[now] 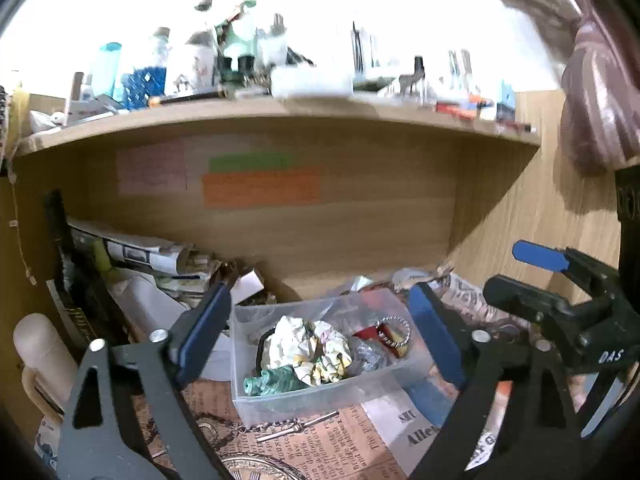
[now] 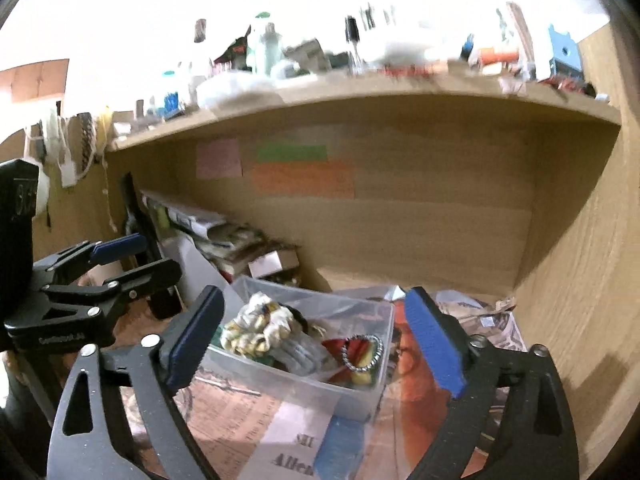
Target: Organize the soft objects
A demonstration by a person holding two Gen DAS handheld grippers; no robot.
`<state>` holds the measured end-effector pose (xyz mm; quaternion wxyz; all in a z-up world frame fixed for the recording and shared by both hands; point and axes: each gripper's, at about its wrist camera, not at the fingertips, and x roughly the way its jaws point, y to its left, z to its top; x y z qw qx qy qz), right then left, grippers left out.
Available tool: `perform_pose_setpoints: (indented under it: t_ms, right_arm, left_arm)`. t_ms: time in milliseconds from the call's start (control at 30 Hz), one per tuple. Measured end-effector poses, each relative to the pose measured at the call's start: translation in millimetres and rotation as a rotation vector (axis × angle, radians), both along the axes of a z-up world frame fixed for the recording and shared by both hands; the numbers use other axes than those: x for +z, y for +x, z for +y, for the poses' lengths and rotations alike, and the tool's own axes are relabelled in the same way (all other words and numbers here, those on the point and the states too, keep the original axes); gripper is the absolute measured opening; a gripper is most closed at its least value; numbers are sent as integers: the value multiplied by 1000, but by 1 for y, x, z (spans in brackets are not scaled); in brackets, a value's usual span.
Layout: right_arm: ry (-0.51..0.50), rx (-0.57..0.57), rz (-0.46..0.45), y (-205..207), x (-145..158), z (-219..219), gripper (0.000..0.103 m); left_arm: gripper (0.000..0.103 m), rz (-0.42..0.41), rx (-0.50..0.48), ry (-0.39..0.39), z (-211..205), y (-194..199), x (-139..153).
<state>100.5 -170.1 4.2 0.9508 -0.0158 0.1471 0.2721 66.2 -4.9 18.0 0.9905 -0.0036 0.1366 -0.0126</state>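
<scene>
A clear plastic box (image 1: pixel 256 400) stands on the desk under a wooden shelf. It holds a white patterned scrunchie (image 1: pixel 308 344), a teal scrunchie (image 1: pixel 272 382), a silvery one (image 1: pixel 370 354), a black hair band and a beaded ring (image 1: pixel 394 330). My left gripper (image 1: pixel 320 328) is open and empty, its jaws either side of the box. My right gripper (image 2: pixel 316 332) is open and empty too, just before the same box (image 2: pixel 352 398), where the white scrunchie (image 2: pixel 256 326) and ring (image 2: pixel 362 354) show. Each gripper appears in the other's view: the right one (image 1: pixel 532 276) and the left one (image 2: pixel 120 264).
Newspaper-print sheets (image 1: pixel 320 448) cover the desk. Stacked papers and books (image 1: pixel 152 260) lie at the back left. The shelf edge (image 1: pixel 280 114) carries many bottles and small items. Sticky notes (image 1: pixel 260 186) hang on the back panel. A wooden side wall (image 2: pixel 580 280) stands at right.
</scene>
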Motion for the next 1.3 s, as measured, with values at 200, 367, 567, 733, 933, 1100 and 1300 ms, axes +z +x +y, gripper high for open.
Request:
perform_pose_setpoints:
  t_ms: [200, 367, 567, 733, 933, 1100, 1300]
  right_arm:
    - [29, -4, -34, -14, 5, 3, 103]
    - [43, -10, -33, -19, 5, 2, 103]
    - [47, -4, -42, -25, 6, 3, 103]
    - [48, -6, -51, -29, 8, 4, 103]
    - [48, -7, -54, -29, 8, 4, 103]
    - [51, -9, -54, -30, 9, 5, 103]
    - [52, -7, -55, -30, 9, 4, 103]
  left_arm:
    - [102, -49, 6, 1, 0, -21, 7]
    - [103, -54, 0, -13, 4, -27, 8]
    - [103, -49, 8, -21, 5, -28, 5]
    - [103, -44, 8, -28, 7, -28, 4]
    - [103, -42, 14, -31, 7, -28, 3]
    - [103, -43, 18, -31, 7, -29, 3]
    - [103, -42, 21, -32, 7, -29, 3]
